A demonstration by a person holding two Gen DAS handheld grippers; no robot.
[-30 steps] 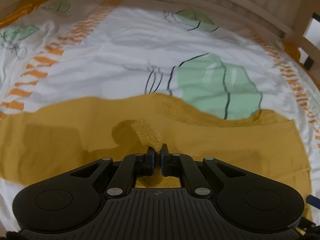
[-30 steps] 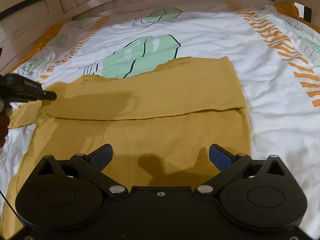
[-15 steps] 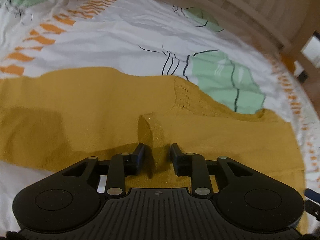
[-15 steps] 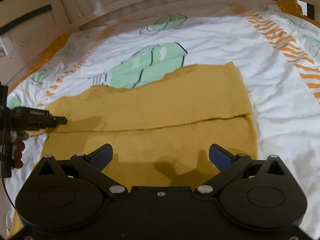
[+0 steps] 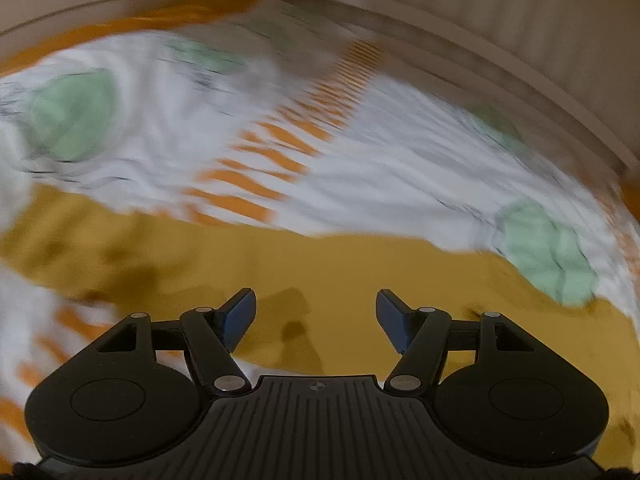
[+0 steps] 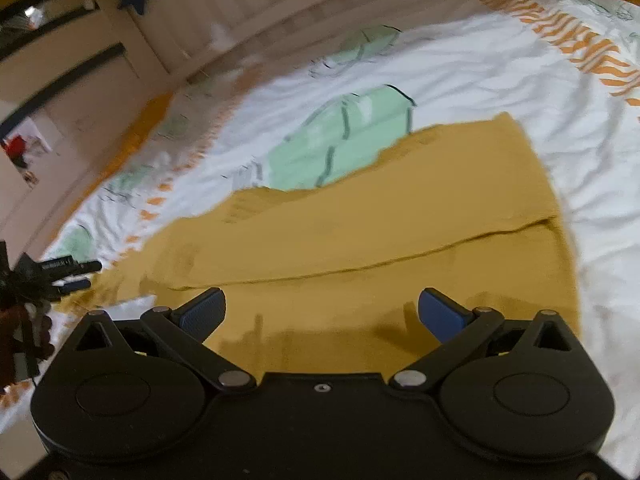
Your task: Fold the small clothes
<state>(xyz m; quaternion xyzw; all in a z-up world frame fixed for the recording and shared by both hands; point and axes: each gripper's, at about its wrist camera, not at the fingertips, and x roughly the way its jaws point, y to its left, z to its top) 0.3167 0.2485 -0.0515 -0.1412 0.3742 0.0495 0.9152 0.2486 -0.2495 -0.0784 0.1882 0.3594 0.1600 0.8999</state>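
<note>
Left gripper hangs with its jaws spread wide, nothing between the blue pads, the black linkage arms angled outward from the body. Right gripper is likewise spread wide, blue pads well apart and bare. Far off to the left of the right gripper's fingers, the left gripper appears side-on, its two dark fingers pointing rightward with a gap between them.

A child's bedroom: patterned bedsheet, wooden slatted bedframe.
</note>
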